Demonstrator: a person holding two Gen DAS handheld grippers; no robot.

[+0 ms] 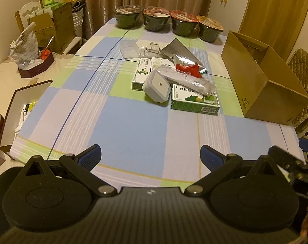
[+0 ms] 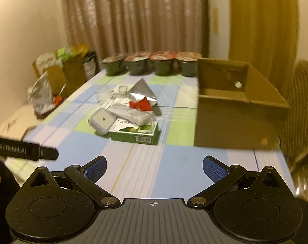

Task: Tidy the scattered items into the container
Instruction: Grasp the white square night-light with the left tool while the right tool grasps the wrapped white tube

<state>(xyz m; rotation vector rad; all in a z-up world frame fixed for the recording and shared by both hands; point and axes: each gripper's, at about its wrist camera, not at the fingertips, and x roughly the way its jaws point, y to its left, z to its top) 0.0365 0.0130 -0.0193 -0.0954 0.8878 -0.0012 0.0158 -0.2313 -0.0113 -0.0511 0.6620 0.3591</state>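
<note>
Seen from the left wrist, the left claw (image 1: 150, 155) hangs over the near edge of the table (image 1: 129, 122), its blue-padded fingers (image 1: 90, 156) spread wide apart and holding nothing. Around the middle of the checked cloth lies a loose heap: a white square plug-in device (image 1: 156, 85) leaning on a green medicine box (image 1: 194, 101), a second green-and-white box (image 1: 142, 74) just behind it, a grey wrapped packet (image 1: 187, 79) lying across both, a red wrapper (image 1: 187, 70) on a silver foil pouch (image 1: 180, 52), and clear plastic trays (image 1: 129, 48) beyond. An open cardboard box (image 1: 261, 81) stands at the right edge, apart from the heap. Four lidded noodle bowls (image 1: 168, 21) line the far edge.

From the right wrist, somewhat blurred, the right claw (image 2: 155, 169) is likewise spread open and empty above the near edge. Ahead, the same heap sits mid-table, with the plug-in device (image 2: 102, 121) touching the green box (image 2: 134, 133), and the cardboard box (image 2: 233, 126) to its right, its top open. At the left border, part of the other gripper's black body (image 2: 23, 151) shows.
</note>
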